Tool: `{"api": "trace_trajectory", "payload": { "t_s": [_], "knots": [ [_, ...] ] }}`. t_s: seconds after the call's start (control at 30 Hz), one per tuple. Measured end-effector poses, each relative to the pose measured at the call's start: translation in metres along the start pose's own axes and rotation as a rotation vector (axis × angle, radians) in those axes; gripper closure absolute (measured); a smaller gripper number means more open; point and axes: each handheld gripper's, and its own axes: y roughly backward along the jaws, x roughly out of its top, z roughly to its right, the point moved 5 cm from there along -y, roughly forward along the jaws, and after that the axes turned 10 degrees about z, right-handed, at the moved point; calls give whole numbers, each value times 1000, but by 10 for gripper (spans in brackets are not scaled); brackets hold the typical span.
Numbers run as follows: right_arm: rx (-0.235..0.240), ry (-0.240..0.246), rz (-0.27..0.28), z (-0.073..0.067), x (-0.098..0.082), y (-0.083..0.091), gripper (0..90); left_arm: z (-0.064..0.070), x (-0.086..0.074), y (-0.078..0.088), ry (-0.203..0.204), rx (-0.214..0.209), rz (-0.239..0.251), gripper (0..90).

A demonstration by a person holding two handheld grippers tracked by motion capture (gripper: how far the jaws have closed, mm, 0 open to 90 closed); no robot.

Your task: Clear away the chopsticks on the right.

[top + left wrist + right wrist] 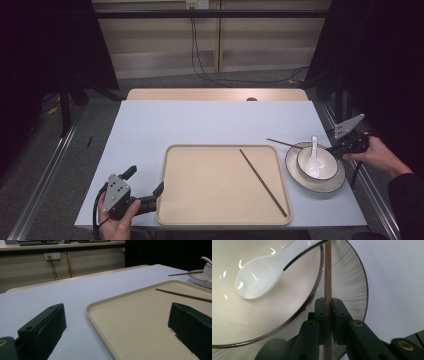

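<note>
Right now a brown chopstick [328, 272] is lying across the plate [352, 282] beside the bowl [262, 322], pinched between the right gripper [327, 305] fingers. Inside the bowl a white spoon [262, 277] is resting. Left of the plate, the tray [140, 322] is carrying a second chopstick [183, 295]; the left gripper [117, 325] fingers are standing wide at its corner.

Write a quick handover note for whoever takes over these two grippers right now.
Right gripper: shut on a chopstick lying across the plate rim beside the bowl; a white spoon rests in the bowl.
Left gripper: open, holding nothing, at the tray near-left corner.
Done: the other chopstick lies on the tray.
Left, probably: move the held chopstick to the tray beside it.
</note>
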Motion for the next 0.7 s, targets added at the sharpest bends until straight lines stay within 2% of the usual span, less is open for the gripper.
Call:
{"api": "trace_trajectory", "payload": {
  "t_s": [0.07, 0.17, 0.23, 0.33, 0.4, 0.47, 0.7],
  "knots": [
    [3, 15, -4, -1, 0, 0, 844, 0, 0, 0, 0, 0, -2, 18],
    [-8, 2, 2, -1, -1, 1, 846, 0, 0, 0, -5, 0, -4, 18],
    [-16, -20, 27, 1, -1, 3, 846, 0, 0, 0, -5, -1, -3, 18],
    [-48, -52, 41, 3, 0, 7, 846, -1, 0, 0, -9, -1, -6, 18],
    [-67, -47, 60, 5, 2, 9, 846, 0, 0, 0, -2, -1, -3, 18],
    [-82, -62, 78, 7, 4, 12, 846, -1, 0, 0, -6, -1, -4, 18],
    [-147, -168, 142, 12, 11, 22, 846, -1, 0, 0, -1, -3, -2, 18]
  ]
}}
